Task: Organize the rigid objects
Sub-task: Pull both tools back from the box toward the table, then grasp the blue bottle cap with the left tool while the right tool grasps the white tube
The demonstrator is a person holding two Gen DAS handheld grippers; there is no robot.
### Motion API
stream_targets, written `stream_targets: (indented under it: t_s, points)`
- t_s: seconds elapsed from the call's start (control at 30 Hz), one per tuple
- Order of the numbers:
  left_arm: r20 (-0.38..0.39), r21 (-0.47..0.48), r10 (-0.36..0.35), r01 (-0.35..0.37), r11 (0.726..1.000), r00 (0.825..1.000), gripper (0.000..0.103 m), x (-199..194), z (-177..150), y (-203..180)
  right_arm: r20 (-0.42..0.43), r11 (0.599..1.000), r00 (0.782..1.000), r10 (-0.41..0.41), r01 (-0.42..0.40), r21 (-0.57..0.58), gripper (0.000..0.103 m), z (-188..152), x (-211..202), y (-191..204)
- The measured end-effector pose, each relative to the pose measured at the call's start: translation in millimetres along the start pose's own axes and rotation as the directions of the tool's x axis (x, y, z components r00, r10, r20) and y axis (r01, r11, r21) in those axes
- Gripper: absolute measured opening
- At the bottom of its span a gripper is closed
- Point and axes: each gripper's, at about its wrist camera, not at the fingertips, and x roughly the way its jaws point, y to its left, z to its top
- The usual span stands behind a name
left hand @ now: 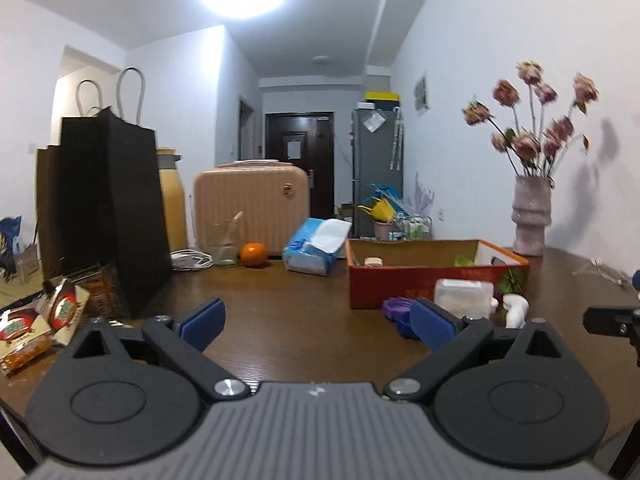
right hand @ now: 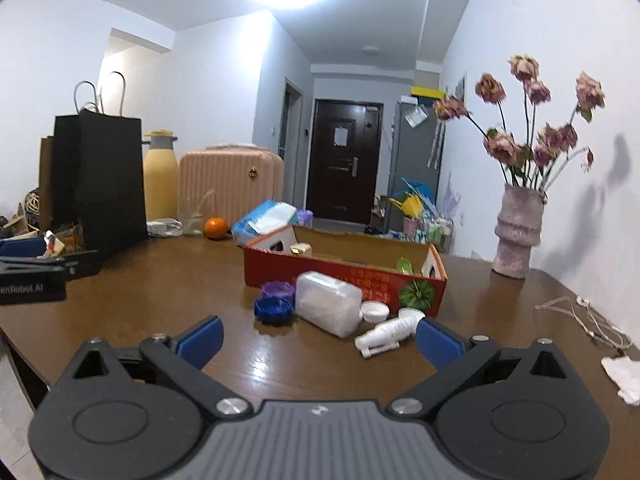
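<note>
A red cardboard box (right hand: 352,280) (left hand: 396,284) stands open on the brown table, with a few small items inside. In front of it lie a clear plastic container (right hand: 328,308) (left hand: 464,294), a blue lid-like dish (right hand: 274,308), a purple one (right hand: 276,289) (left hand: 396,306), a small white jar (right hand: 375,312) and a white pump bottle (right hand: 390,330) (left hand: 516,310) on its side. My right gripper (right hand: 320,340) is open just short of them, nothing between its blue pads. My left gripper (left hand: 318,322) is open over bare table, left of the box.
A black paper bag (left hand: 108,208), snack packets (left hand: 36,328), a yellow flask (right hand: 160,176), a pink case (left hand: 252,208), a glass (left hand: 226,242), an orange (left hand: 254,254) and a tissue pack (left hand: 316,248) line the left and back. A vase of flowers (right hand: 518,232) and a cable (right hand: 588,320) lie to the right.
</note>
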Motion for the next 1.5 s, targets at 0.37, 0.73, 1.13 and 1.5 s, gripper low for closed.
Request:
stream_targets:
  t_s: [0.37,0.73,1.13,1.5]
  points:
    - [-0.101,0.055,-0.026,0.032,0.998,0.995,0.101,39.8,-18.5,-19.7,-0.065,0.997,0.997,-0.030,0.035,0.068,0.103,-19.0,38.7,-19.1]
    - [-0.170,0.090,-0.051,0.067,0.994,0.984,0.101,102.0,-12.4,-50.8,-0.101,0.986,0.995,-0.006,0.023,0.163,0.101,-14.7,91.2,-60.0]
    - [-0.268,0.116,-0.159,0.195,0.974,0.950,0.101,201.3,2.7,-97.6,-0.184,0.939,0.982,0.053,0.014,0.342,0.081,-6.6,181.7,-122.8]
    - [-0.404,0.068,-0.162,0.206,0.976,0.900,0.076,256.7,-9.3,-101.6,-0.283,0.926,0.952,0.119,-0.003,0.378,0.061,-16.1,238.0,-130.3]
